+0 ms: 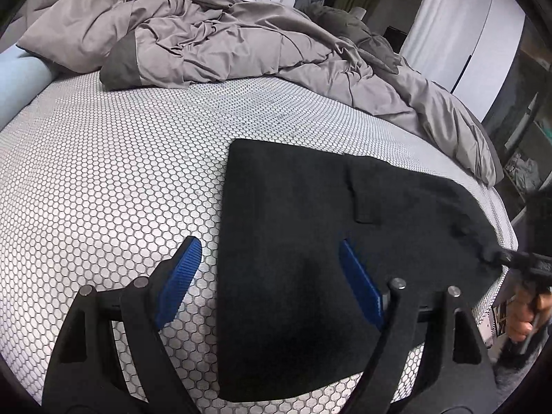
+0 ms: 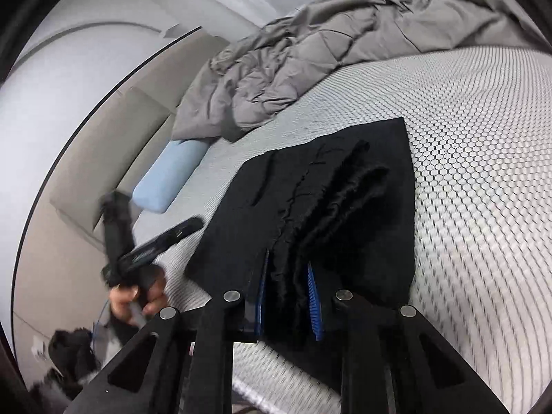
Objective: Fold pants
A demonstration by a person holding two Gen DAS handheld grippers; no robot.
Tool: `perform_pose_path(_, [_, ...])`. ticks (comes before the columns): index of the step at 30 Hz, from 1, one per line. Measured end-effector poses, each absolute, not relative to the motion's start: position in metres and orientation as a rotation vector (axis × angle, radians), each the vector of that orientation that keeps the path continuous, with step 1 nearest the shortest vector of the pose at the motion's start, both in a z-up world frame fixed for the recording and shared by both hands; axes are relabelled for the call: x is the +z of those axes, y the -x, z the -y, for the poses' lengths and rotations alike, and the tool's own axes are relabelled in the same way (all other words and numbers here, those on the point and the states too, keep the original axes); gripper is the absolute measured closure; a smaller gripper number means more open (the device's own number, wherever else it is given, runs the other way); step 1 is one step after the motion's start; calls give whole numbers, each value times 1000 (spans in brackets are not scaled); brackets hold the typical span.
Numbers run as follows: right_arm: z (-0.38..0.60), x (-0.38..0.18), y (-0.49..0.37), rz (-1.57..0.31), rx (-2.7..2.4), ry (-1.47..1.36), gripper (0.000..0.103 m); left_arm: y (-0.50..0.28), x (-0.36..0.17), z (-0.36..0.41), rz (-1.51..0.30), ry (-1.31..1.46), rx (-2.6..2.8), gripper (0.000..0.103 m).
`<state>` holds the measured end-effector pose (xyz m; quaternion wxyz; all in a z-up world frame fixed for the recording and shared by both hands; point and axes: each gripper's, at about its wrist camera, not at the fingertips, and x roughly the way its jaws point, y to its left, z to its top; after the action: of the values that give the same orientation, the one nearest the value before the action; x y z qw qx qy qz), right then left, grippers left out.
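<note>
1. The pants are black and lie folded flat on the bed, near its corner, with a pocket slit showing on the top layer.
2. In the right wrist view the gathered waistband stands up in ruffled ridges, bunched toward the right gripper.
3. The right gripper's jaws are closed on that bunched waistband; black cloth fills the narrow gap between the blue pads.
4. The left gripper has its jaws wide apart and holds nothing. One pad hangs over bare mattress just beside the pants' left edge, the other over the black cloth.
5. The pants' far edge is straight and lies flat; the right edge curves close to the bed's rim.
6. Left of the pants the honeycomb mattress is bare across a broad stretch.
7. A rumpled grey duvet fills the far side of the bed, well apart from the pants.
8. A light blue pillow lies at the bed's edge near the duvet.
9. A hand holds the left gripper's handle in the right wrist view.
</note>
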<state>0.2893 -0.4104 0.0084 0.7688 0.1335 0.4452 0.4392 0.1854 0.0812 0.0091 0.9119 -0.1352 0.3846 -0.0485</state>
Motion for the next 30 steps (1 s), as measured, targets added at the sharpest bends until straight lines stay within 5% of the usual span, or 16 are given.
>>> perform_pose_path(3, [419, -5, -277, -1007, 898, -258, 83, -184, 8, -84, -803, 276, -93, 23])
perform_pose_path(8, [421, -42, -287, -1097, 808, -227, 61, -193, -11, -86, -893, 280, -80, 23])
perform_pose_path(10, [432, -31, -289, -1047, 793, -269, 41, -196, -20, -89, -926, 323, -104, 23])
perform_pose_path(12, [441, -22, -291, -967, 762, -278, 32, -197, -29, -92, -945, 380, -137, 26])
perform_pose_path(15, [440, -34, -307, -999, 764, -341, 35, -195, -41, -90, -991, 445, -202, 46])
perform_pose_path(17, [430, -46, -315, -1042, 791, -349, 52, -189, -39, -83, -990, 403, -197, 48])
perform_pose_path(19, [420, -50, -326, -1060, 781, -338, 58, -181, -37, -76, -994, 371, -204, 48])
perform_pose_path(26, [410, -42, -351, -1072, 696, -298, 56, -158, -23, -67, -924, 331, -161, 48])
perform_pose_path(30, [414, -4, -325, -918, 650, -185, 55, -146, -1, -57, -807, 239, -106, 44])
